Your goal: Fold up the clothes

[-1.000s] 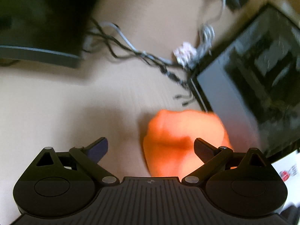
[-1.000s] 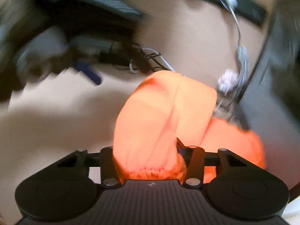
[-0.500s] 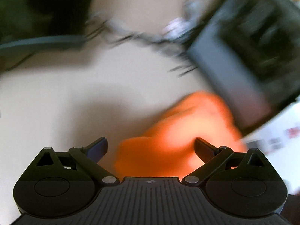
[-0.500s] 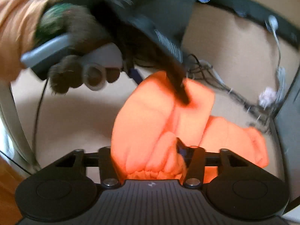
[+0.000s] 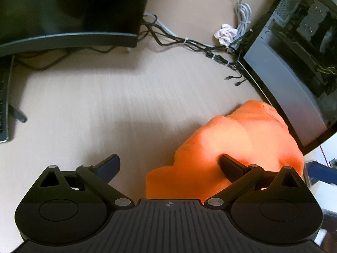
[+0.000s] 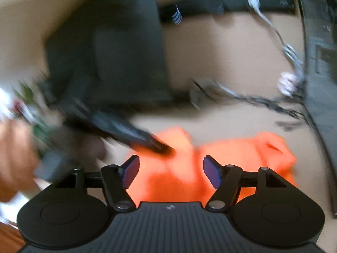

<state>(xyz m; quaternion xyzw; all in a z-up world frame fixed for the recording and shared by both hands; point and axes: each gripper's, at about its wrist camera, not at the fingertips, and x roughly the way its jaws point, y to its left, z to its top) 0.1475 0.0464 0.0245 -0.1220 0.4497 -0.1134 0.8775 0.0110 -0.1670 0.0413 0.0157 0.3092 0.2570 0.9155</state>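
Note:
An orange garment (image 5: 238, 147) lies bunched on the light wooden desk (image 5: 105, 109), close to a computer case. My left gripper (image 5: 168, 164) is open, its right finger over the garment's near edge, nothing held. In the right wrist view the same garment (image 6: 242, 164) lies just ahead of my right gripper (image 6: 171, 168), which is open with the cloth showing between its fingers. The left gripper (image 6: 164, 148) reaches in from the left, blurred, its tip touching the garment.
A monitor base (image 5: 69, 40) stands at the back left and a keyboard edge (image 5: 4, 105) at far left. A computer case (image 5: 294, 63) stands at right. Tangled cables (image 5: 200, 46) and a crumpled tissue (image 5: 225, 33) lie behind the garment.
My right gripper has opened and let go of the orange garment, which now lies lower on the desk. My left gripper has swung so the garment sits to its right.

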